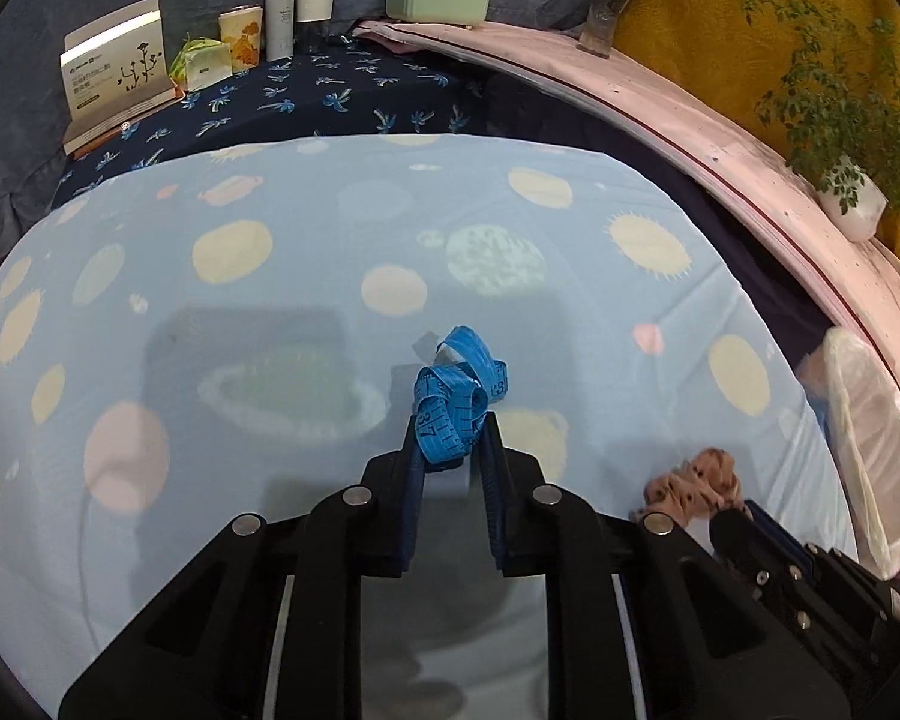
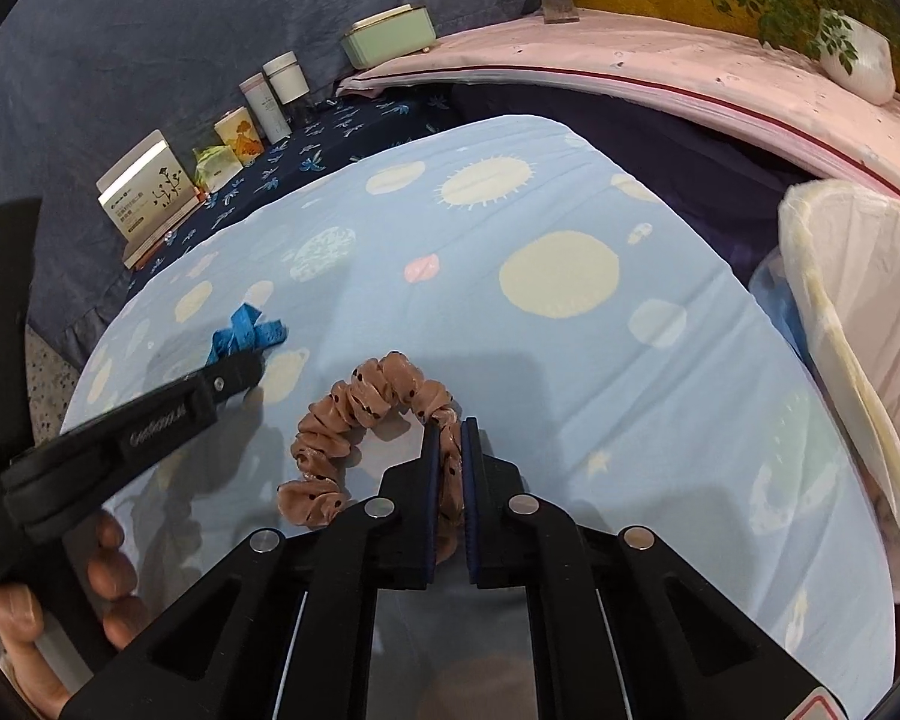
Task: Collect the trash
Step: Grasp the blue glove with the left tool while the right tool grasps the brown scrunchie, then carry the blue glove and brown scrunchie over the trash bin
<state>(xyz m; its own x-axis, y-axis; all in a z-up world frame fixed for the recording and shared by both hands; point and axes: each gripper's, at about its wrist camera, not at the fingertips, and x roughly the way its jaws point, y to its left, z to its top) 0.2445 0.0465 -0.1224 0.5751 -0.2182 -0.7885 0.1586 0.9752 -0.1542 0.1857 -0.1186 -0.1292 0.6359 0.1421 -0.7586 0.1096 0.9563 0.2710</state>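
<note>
Closest to my lens in the right wrist view, my right hand-held gripper (image 2: 450, 429) has its blue pads pinched nearly together on one side of the brown dotted scrunchie (image 2: 366, 414), whose ruffled loop lies on the pale blue planet-print sheet (image 2: 570, 360) of the table. It looks to me feather-light, soft and springy; the gathered fabric should squash flat under the pads and give plenty of friction, so I judge a bite across one thickness of the ring, as I have now, is enough. Its loose arc will likely dangle and swing when raised, nothing fragile about it

On my other side, my left hand-held gripper (image 1: 453, 429) is closed on the blue measuring tape (image 1: 459, 387), a crumpled knot of loops sitting near the middle of the same sheet. The pads press on the lower folds while most of the tangle stands beyond the fingertips. I expect it to be light too, but slicker and floppier than the scrunchie: a smooth ribbon that could slide or unspool into a long tail. Holding several layers at once, through the thick of the bundle, seems safest to me

Off the sheet's right edge sits a white-lined bin (image 2: 840, 300), near the scrunchie, which I take to be where both go
</note>
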